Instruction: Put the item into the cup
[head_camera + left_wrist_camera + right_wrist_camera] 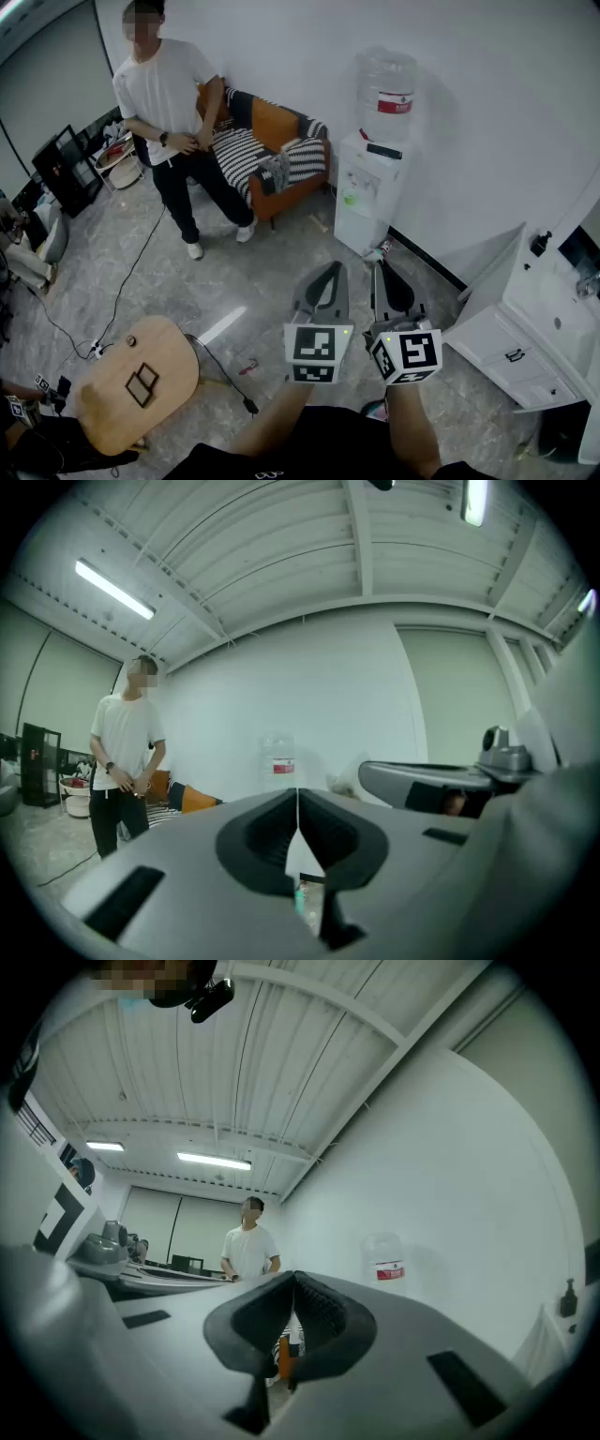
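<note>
Office lounge or lab break area. Water dispenser (pixel 368 192) with a big bottle on top stands against a bare white wall (pixel 469 112), with an orange sofa (pixel 277 131) with striped cushions beside it. Grey polished floor tiles (pixel 272 281), black cables (pixel 122 281) trailing across them. Round wooden table (pixel 141 380), white cabinet (pixel 511 347) at right. Strip lights (pixel 114 588) on a panelled ceiling. A person (pixel 173 112) in a white T-shirt stands by the sofa.

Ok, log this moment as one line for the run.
left gripper: shut, empty | right gripper: shut, empty | both held up over floor | task things: none in view
</note>
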Tool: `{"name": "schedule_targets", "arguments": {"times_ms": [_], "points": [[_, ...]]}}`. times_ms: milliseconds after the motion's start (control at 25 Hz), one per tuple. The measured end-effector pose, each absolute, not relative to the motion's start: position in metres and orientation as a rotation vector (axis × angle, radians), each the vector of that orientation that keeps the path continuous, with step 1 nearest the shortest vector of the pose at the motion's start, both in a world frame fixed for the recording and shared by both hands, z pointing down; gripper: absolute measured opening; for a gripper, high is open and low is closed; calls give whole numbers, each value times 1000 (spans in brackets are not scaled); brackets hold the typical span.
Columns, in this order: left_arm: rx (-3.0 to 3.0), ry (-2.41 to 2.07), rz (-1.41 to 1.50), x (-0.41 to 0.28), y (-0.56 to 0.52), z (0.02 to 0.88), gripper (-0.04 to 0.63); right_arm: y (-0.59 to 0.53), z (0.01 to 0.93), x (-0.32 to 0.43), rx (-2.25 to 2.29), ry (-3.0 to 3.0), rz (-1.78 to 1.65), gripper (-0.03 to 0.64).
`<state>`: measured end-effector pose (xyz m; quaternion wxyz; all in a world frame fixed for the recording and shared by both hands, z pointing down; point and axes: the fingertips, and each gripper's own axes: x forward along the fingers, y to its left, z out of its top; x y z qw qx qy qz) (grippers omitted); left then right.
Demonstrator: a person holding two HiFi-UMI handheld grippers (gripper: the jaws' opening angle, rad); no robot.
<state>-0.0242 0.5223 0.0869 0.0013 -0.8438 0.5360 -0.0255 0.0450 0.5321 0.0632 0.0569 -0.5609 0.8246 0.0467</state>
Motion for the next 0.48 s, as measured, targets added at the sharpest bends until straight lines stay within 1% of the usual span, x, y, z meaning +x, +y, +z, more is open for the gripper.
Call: {"name": "schedule_targets", "arguments": {"times_ms": [480], "points": [[-2643, 1668, -99, -17, 523, 90, 14, 530, 66, 48, -1686, 2502, 131, 11]]}}
